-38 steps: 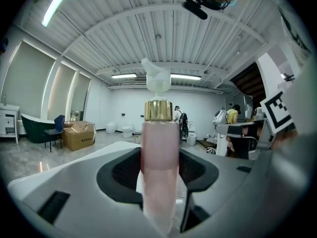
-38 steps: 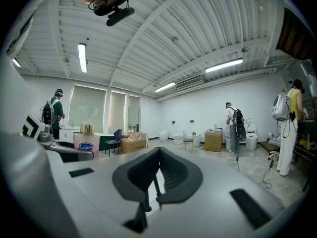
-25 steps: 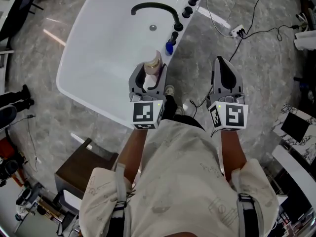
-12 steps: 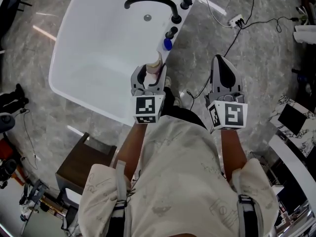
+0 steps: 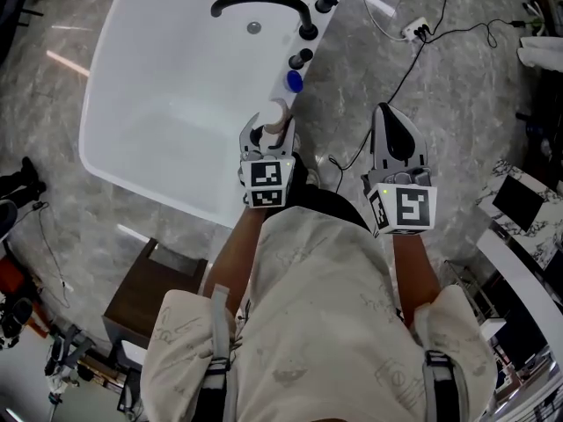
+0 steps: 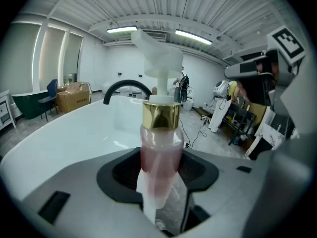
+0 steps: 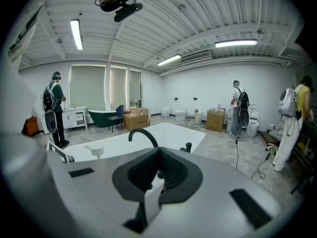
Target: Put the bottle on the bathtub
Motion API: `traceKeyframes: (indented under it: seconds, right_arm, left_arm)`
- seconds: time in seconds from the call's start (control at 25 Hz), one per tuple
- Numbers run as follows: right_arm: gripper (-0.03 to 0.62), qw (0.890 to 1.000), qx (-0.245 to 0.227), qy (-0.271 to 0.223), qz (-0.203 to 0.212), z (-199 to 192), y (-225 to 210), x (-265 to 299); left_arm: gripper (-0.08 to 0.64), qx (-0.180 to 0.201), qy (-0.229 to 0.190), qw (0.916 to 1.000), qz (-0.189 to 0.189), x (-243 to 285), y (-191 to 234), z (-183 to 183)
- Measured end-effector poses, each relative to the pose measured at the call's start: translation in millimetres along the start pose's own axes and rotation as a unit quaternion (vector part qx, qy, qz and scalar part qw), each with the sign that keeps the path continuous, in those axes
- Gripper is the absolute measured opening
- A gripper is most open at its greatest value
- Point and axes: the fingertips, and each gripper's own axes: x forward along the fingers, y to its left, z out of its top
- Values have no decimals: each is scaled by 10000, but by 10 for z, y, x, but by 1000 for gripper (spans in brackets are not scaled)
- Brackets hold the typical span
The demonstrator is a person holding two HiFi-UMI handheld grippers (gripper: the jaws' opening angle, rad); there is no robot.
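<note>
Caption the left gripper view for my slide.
Left gripper clamps a pink, gold-collared pump bottle, with the white bathtub and black faucet behind.

The head view looks steeply down, with the bathtub (image 5: 158,86) at upper left. The left gripper view and right gripper view look along their jaws from close behind; all three share the black faucet (image 5: 259,1).

- No words or numbers can be read anywhere.
- The marker cube (image 5: 267,183) on the left gripper (image 5: 269,128) shows black and white squares, not letters.
- The second marker cube (image 5: 403,209), on the right gripper (image 5: 385,111), shows the same.
- The white label (image 6: 148,192) on the bottle (image 6: 159,148) shows no print.
- The shirt (image 5: 325,306) has pale print, too faint to read.
</note>
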Motion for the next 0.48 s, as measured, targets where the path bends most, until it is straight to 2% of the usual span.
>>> traceKeyframes:
  seconds: [0.24, 0.48]
  right_arm:
    - [-11, 9999, -10, 137, -48, -77, -9, 20]
    - [-11, 9997, -10, 215, -85, -100, 24, 20]
  left_arm:
    - [216, 61, 351, 9994, 14, 206, 63, -320]
    - [216, 225, 362, 9991, 19, 315, 126, -391]
